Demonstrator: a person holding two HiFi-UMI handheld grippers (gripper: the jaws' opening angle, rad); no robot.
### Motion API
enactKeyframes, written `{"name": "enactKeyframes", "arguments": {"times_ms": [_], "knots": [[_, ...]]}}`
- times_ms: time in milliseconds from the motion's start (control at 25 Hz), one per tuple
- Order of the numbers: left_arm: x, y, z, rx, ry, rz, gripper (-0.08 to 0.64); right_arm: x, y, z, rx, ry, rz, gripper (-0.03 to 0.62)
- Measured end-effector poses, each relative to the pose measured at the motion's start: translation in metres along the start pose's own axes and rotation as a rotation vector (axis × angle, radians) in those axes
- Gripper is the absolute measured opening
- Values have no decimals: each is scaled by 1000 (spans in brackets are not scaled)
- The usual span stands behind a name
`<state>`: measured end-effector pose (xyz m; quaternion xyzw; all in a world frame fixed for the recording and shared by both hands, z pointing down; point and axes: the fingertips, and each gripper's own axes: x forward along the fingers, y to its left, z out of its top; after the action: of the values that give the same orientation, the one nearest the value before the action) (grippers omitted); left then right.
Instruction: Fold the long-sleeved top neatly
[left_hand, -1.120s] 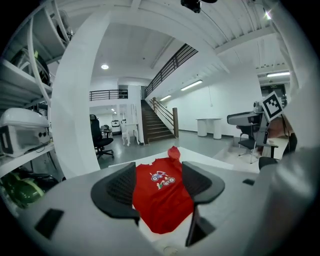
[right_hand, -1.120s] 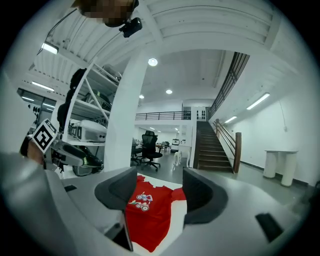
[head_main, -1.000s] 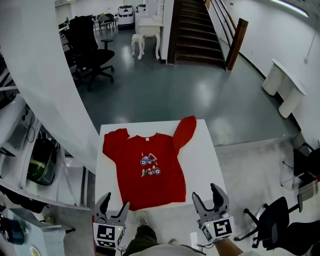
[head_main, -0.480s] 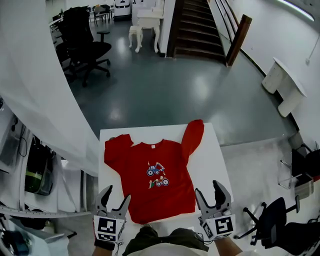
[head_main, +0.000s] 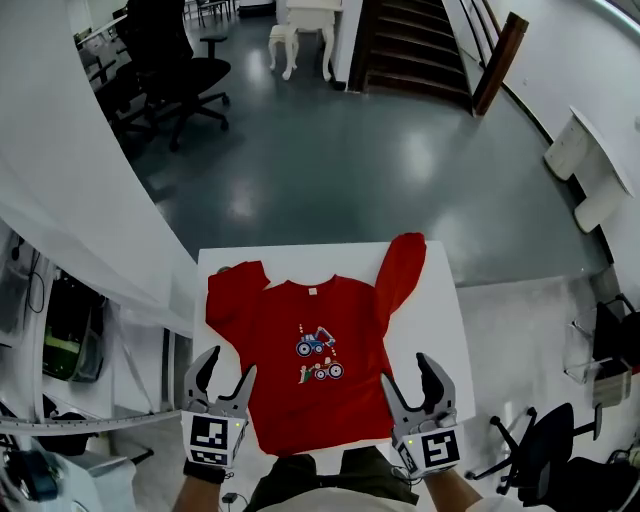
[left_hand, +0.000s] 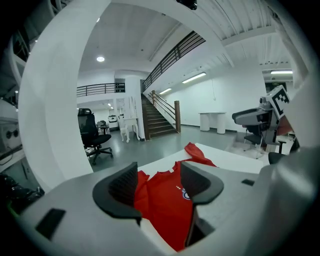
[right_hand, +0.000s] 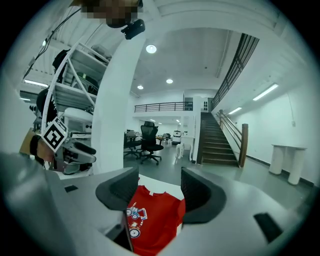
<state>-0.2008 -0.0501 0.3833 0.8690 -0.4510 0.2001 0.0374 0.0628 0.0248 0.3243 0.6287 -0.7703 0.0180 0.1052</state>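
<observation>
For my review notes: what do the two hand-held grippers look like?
They match. The left hand-held gripper and the right hand-held gripper each have two dark, curved fingers on a pale grey body, with a white cube bearing black square markers at the base. The gripper views show ribbed dark pads on the inner faces.

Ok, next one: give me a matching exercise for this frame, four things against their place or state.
Things:
1 red long-sleeved top
2 left gripper
3 right gripper
4 black office chair

Places or states:
A on the floor beyond the white table
B open, near the hem's left corner
C spread print-up on that table
D open, near the hem's right corner

Pairs: 1-C, 2-B, 3-D, 4-A.

Both grippers' jaws have just been closing slightly, with nothing gripped.
</observation>
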Motion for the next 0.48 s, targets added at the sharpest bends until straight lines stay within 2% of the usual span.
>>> {"name": "enactKeyframes", "arguments": {"times_ms": [240, 480], "knots": [[41, 14, -9, 36, 61, 94, 259, 49, -12, -18, 16, 21, 83, 278], [91, 32, -23, 48, 99, 152, 245, 100, -13, -39, 36, 34, 139, 272]]}}
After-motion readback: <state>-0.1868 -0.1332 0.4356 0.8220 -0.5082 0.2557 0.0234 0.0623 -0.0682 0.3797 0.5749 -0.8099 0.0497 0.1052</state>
